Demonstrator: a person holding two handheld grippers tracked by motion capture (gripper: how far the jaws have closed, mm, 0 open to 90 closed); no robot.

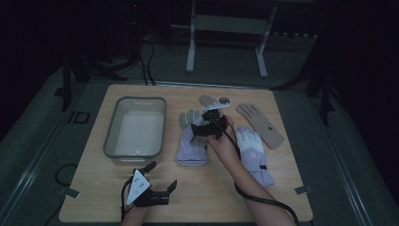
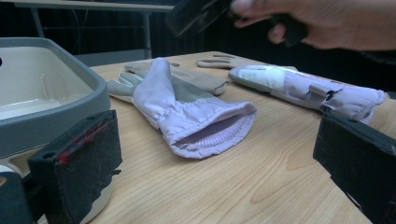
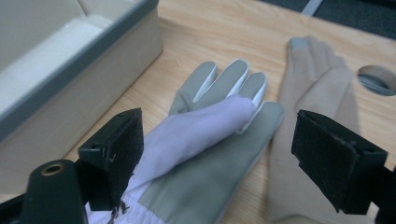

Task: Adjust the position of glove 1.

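- My left gripper point(image 1: 157, 184) rests at the near edge of the wooden table point(image 1: 94, 197). Its jaws stand wide apart and hold nothing.
- Just past it, on the left side of the table, sits a grey tub point(image 1: 135, 127) with pale walls inside.
- My right gripper point(image 1: 207, 126) hangs over the lilac glove point(image 1: 192, 141) in the middle of the table. Its jaws are spread wide, one on each side of the glove, and they do not press on it. It grasps nothing.
- The lilac glove lies flat. It is soft purple cloth with a grey-green palm and grey-green fingers with white sides. Its thumb is folded across the fingers point(image 3: 219, 84).
- Its wide, ribbed cuff point(image 2: 210, 133) faces me. Its fingers point away from me, toward the far side of the table. So it runs long from near to far, beside the tub.
- To the right lies a second lilac glove point(image 1: 254, 155) with a white patch.
- Farther back lie two tan gloves, one point(image 1: 259, 123) at the right and one point(image 1: 206, 100) behind my right gripper.
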